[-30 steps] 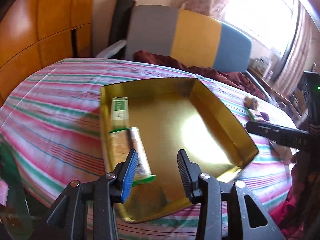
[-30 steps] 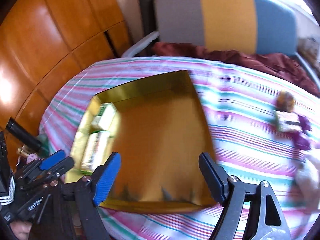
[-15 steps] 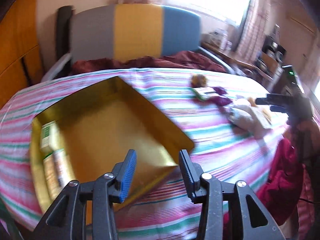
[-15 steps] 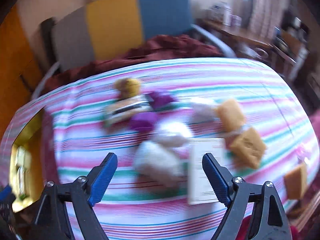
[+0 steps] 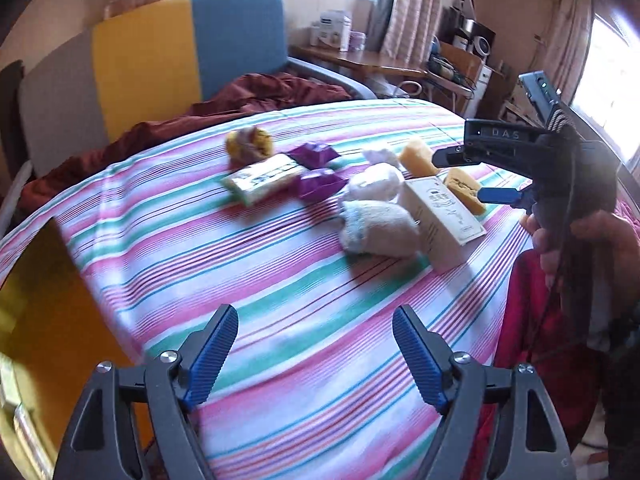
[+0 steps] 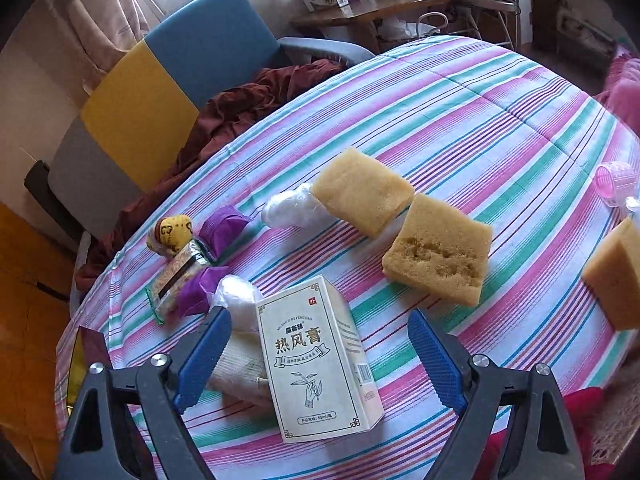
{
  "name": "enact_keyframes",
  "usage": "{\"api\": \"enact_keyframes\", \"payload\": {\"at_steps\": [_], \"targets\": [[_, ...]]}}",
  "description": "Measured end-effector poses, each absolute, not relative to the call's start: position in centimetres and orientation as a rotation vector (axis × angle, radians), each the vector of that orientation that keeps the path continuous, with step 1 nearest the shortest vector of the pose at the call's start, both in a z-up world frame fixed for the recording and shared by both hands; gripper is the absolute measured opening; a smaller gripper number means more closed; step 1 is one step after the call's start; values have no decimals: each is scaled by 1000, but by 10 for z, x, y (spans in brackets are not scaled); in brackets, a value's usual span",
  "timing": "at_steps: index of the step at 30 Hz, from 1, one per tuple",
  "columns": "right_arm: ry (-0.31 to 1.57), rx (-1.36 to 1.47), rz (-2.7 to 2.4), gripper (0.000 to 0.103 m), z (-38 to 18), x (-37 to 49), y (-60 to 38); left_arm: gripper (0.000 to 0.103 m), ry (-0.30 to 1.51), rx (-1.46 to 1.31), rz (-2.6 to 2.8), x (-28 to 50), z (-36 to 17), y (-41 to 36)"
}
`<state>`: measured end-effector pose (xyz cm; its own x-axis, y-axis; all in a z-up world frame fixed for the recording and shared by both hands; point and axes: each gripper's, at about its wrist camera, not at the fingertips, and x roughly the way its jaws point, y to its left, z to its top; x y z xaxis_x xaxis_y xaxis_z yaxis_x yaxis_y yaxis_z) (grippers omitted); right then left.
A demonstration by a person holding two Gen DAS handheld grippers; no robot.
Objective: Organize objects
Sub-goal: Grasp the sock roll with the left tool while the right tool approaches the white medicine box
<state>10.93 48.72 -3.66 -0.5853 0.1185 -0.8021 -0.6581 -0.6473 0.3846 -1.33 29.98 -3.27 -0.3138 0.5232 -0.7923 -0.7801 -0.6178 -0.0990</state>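
Note:
My left gripper [image 5: 314,314] hovers over bare striped cloth [image 5: 240,264]; its jaws are opening and nothing is between them. My right gripper [image 6: 320,316] stands open above a white carton with printed characters [image 6: 316,364], which lies between the jaws untouched. The carton [image 5: 440,216] and the right gripper [image 5: 464,176] also show in the left wrist view. Around the carton lie yellow sponges [image 6: 438,250], a rolled white cloth [image 5: 376,228], purple packets [image 6: 224,226], a snack bar [image 5: 260,180] and a small yellow bundle [image 5: 248,144]. The gold tray [image 5: 40,300] is at the far left.
A grey, yellow and blue chair [image 5: 160,60] with a dark red cloth stands behind the table. A pink plastic roller [image 6: 616,182] and another sponge [image 6: 616,276] sit near the right edge. A cluttered desk [image 6: 372,4] is further back.
Both grippers have swung right, away from the gold tray to the pile of loose objects. The left jaws have spread wide. The right gripper now straddles the white carton.

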Motion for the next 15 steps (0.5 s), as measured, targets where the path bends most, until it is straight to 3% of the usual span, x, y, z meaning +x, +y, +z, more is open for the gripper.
{"api": "enact_keyframes", "payload": {"at_steps": [15], "targets": [[1077,-1013,2302,93,-37,111,495,85,484,-1076,1887,-37,-68,414]]}}
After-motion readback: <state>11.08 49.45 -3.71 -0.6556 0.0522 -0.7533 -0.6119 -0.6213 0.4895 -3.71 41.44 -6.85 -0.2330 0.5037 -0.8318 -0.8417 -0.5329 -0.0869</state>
